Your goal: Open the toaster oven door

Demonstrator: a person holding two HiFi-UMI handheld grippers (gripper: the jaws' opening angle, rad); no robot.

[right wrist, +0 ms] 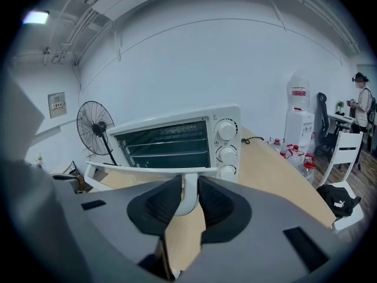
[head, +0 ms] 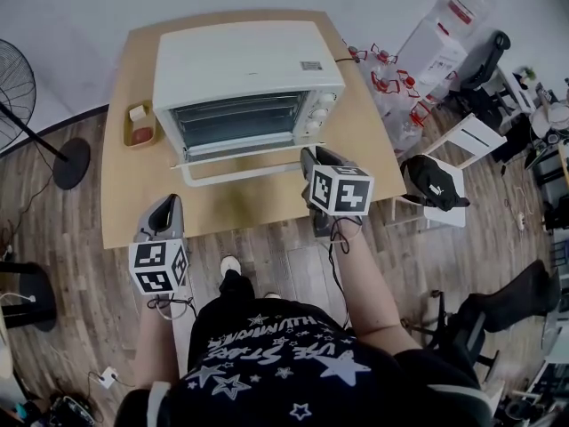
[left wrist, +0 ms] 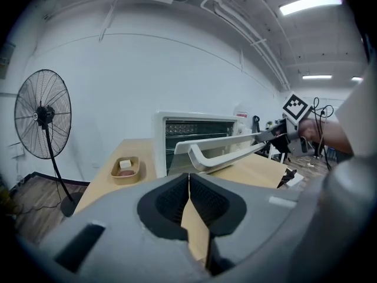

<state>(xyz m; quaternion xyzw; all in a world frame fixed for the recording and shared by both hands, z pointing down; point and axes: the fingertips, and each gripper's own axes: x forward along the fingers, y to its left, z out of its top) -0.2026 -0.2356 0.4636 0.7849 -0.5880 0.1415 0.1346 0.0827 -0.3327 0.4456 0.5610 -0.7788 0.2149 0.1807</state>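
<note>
A white toaster oven (head: pixel 240 60) stands at the back of the wooden table (head: pixel 360 154). Its glass door (head: pixel 238 161) hangs open, tilted down toward me, with the white bar handle (head: pixel 253 175) along its front edge. My right gripper (head: pixel 308 157) is at the handle's right end. In the right gripper view its pads close on the handle's white post (right wrist: pixel 188 194), with the open oven (right wrist: pixel 177 140) behind. My left gripper (head: pixel 166 203) hovers at the table's front left edge, away from the oven. Its pads (left wrist: pixel 177 196) meet with nothing between them.
A small wooden tray (head: pixel 140 124) with two small items sits left of the oven. A standing fan (head: pixel 13 87) is on the floor at far left. Water bottles (head: pixel 391 83) and a white chair with a black bag (head: pixel 434 183) stand right of the table. A person (right wrist: pixel 359 102) stands far right.
</note>
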